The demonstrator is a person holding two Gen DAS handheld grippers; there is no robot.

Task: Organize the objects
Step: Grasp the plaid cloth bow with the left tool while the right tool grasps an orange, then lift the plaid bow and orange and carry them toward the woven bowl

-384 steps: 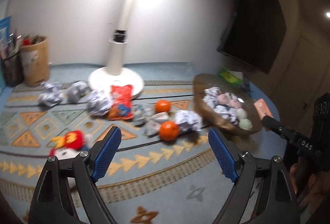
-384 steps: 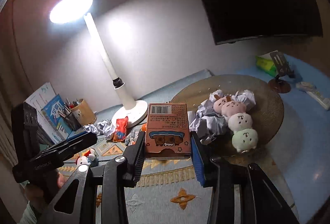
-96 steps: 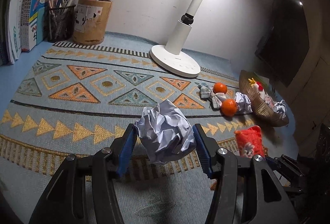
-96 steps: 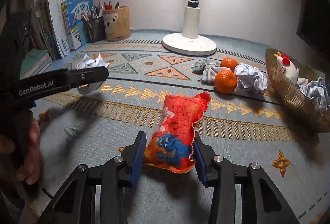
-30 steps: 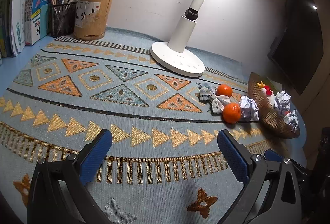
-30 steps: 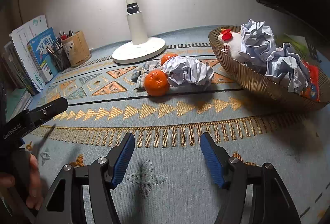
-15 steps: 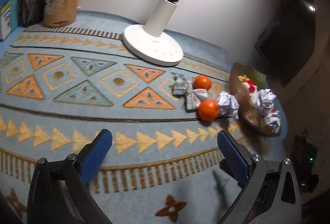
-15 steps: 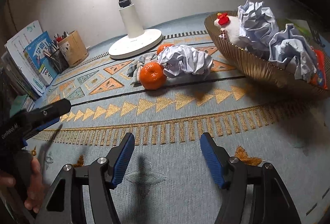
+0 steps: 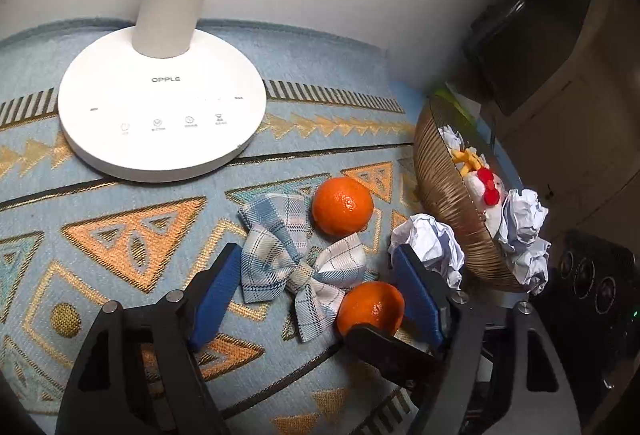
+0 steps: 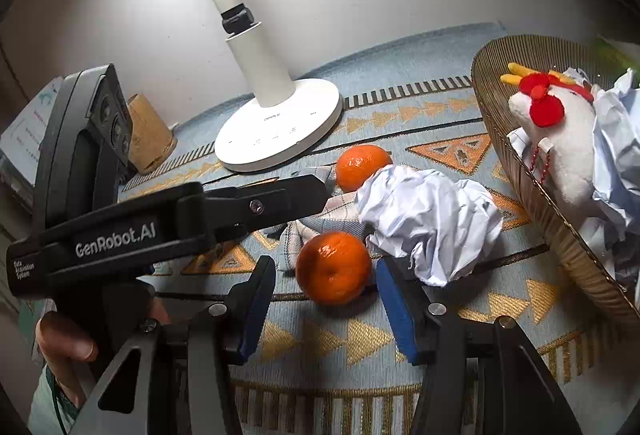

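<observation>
Both grippers advanced on last loose cluster; jaws just been closing.

Left wrist view: left gripper (image 9: 316, 293) straddles plaid bow (image 9: 298, 263), fingers (image 9: 214, 293) apart from cloth, not gripping. Far orange (image 9: 343, 207) behind bow. Basket (image 9: 448, 203) already loaded.

Right wrist view: right gripper (image 10: 326, 305) brackets near orange (image 10: 334, 267) on worktop, gaps both sides, unclamped. Paper ball (image 10: 430, 223) touches orange, near basket; may snag.

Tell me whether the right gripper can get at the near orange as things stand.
Probably yes. The right gripper has been closing, and the near orange lies between its fingers, not yet pressed. Crumpled paper crowds one side and the plaid bow touches the orange.
</observation>
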